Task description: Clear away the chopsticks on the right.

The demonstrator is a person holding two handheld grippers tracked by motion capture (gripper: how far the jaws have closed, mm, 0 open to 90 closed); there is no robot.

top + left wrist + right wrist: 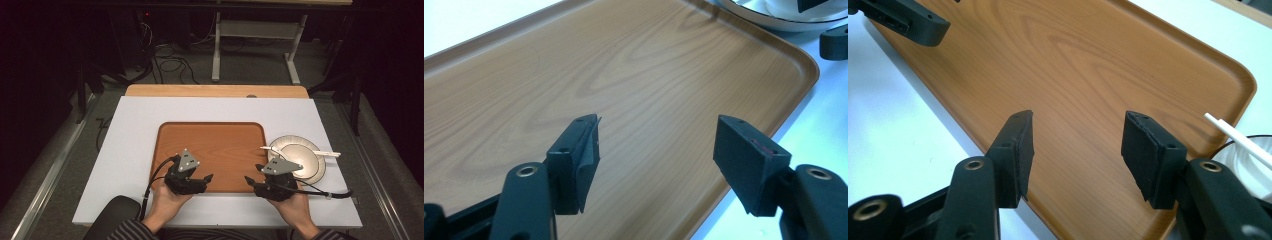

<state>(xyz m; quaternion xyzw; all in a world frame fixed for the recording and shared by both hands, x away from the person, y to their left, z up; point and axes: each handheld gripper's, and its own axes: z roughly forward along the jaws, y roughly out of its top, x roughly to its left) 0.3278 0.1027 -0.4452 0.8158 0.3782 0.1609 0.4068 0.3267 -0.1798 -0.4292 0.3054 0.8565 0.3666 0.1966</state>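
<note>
In the left gripper view, the left gripper (656,142) is holding its two black jaws spread wide with nothing between them; the blocky pads look matte and slightly rough, bolted to smooth arms with brass-coloured rivets. They are hovering over the near edge of the tray (574,65), a flat rectangular board with rounded corners, a low raised rim and a printed wood grain of warm orange-brown with swirling darker lines.

In the right gripper view, the right gripper (1077,150) is likewise keeping its jaws apart and empty, poised above the tray's (1108,60) near rim where it meets the pale table covering (903,115). A thin white stick (1243,142) is entering at the right edge, lying across a white dish.

From the high view, the left gripper (209,177) and right gripper (247,180) are facing each other at the tray's (210,140) front edge, each topped with a grey three-cornered plate. The tray is sitting in the middle of the covering (135,130), bare. Just beside its right side, stacked glossy white bowls (295,157) are sitting with the stick (300,150) resting across them. No writing is legible anywhere.
</note>
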